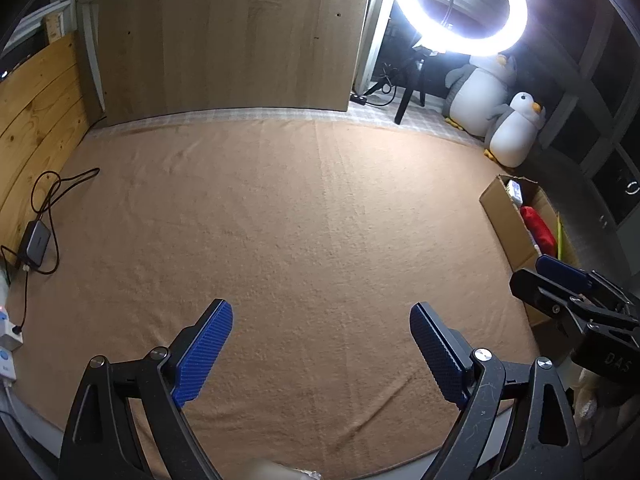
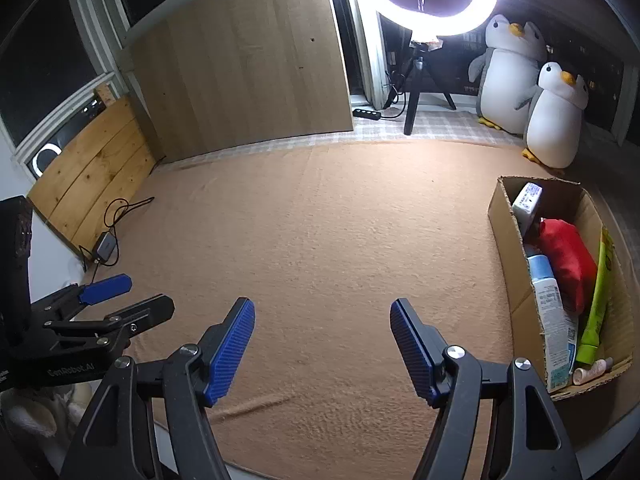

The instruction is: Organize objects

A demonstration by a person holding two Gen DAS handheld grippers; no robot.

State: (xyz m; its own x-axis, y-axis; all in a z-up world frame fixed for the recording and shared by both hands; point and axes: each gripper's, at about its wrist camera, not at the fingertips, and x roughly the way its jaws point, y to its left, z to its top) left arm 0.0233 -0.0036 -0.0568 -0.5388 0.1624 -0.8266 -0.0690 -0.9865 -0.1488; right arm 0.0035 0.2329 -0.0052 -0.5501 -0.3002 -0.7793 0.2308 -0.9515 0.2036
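Note:
A cardboard box [image 2: 506, 216] stands at the right edge of the tan blanket [image 2: 320, 220]. Inside it lie a red pouch [image 2: 566, 264], a white and blue bottle [image 2: 554, 320], a green tube [image 2: 598, 304], a small pink tube [image 2: 592, 370] and a white packet [image 2: 528, 198]. My right gripper [image 2: 322, 310] hovers open over bare blanket, left of the box, with nothing between its blue pads. My left gripper [image 1: 320, 312] is open too, over the blanket's near middle, and holds nothing. The box [image 1: 508, 220] shows at the right of the left wrist view, with the right gripper's fingers [image 1: 560, 270] in front of it.
A ring light [image 2: 432, 0] on a tripod glares at the back. Two plush penguins [image 2: 556, 120] sit behind the box. A wooden panel [image 2: 240, 60] leans at the far side. A black adapter with cables [image 1: 36, 240] lies at the blanket's left edge beside pine boards [image 1: 36, 112].

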